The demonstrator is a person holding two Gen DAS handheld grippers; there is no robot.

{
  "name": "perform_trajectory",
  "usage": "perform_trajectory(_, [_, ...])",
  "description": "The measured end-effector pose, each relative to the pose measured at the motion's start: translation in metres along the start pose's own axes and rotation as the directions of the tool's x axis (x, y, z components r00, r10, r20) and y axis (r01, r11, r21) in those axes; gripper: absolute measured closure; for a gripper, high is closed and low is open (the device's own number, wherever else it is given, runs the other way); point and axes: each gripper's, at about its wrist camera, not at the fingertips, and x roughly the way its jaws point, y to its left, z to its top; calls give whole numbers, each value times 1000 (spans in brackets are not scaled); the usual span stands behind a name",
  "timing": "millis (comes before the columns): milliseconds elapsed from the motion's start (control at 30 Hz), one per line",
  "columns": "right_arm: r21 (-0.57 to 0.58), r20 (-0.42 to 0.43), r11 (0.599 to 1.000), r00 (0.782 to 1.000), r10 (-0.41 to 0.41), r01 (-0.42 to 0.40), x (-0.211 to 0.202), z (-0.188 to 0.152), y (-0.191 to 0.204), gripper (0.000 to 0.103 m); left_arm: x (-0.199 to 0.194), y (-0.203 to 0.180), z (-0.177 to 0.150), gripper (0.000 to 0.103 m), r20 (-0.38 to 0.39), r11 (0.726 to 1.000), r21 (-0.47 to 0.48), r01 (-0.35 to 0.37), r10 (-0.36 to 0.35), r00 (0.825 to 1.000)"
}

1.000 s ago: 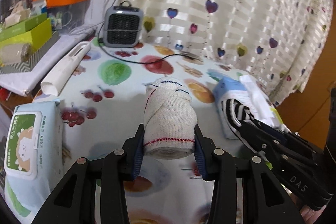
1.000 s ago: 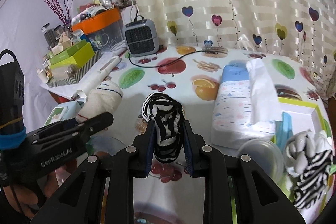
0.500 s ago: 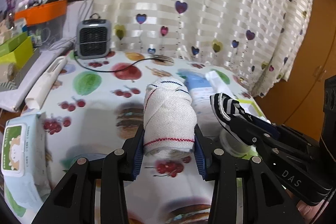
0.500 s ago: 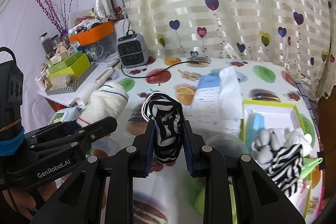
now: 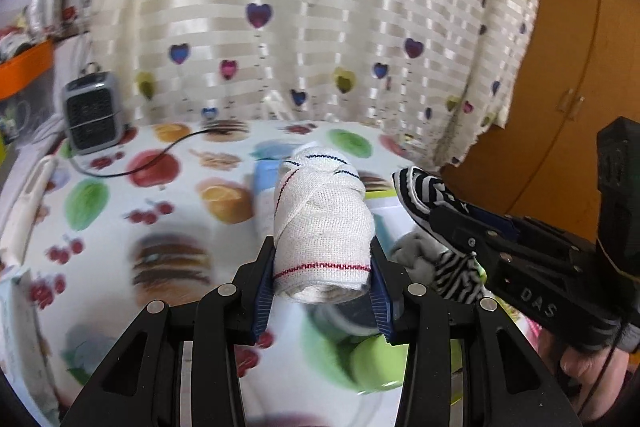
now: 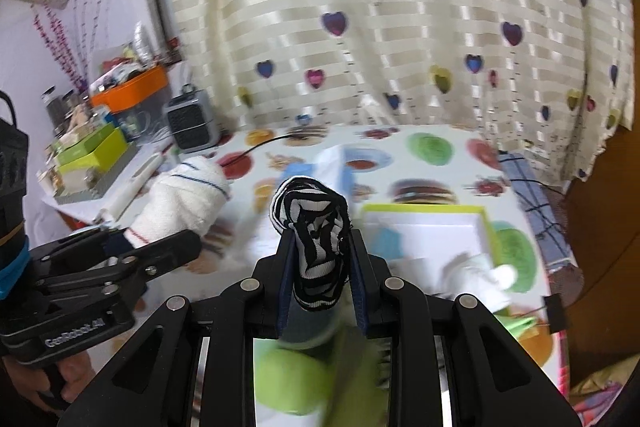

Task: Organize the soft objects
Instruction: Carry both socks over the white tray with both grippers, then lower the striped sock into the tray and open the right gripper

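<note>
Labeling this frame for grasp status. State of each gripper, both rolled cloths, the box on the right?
left gripper: shut on white rolled cloth, off the table
right gripper: shut on striped rolled sock, off the table
white rolled cloth: rolled, held
striped rolled sock: rolled, held
green-rimmed box: open-topped, on the table, soft items at its near end

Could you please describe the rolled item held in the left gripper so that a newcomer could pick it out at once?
Above the fruit-print tablecloth, in front of the heart-patterned curtain, the left gripper clamps a rolled white cloth bundle. Unlike the black-and-white striped bundle in the right gripper beside it, it is plain white with thin red and blue lines.
</note>
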Motion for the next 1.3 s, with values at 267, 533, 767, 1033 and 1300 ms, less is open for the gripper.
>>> perform_trajectory(267, [49,-7,997,998,-60,61,3,7,-46,77,21,-15,13,63,-10,999,31,27,-27,1000])
perform_trajectory(533, [65,-69,994,994,-81,86,28,7,-78,77,45,-26,24,63,-38,997,57,50,-48,998])
perform_trajectory(767, [73,-160,992,983,-92,104,64,0,-101,77,71,-41,35,63,-71,993,91,73,-66,995])
perform_trajectory(1033, [68,-190,993,978,-84,99,77,-10,-110,57,105,-52,38,63,-129,990,107,94,-80,988])
perform_trajectory(1300, [97,-122,989,988,-97,110,47,-10,-119,57,130,-68,40,62,-181,983,144,113,-86,980])
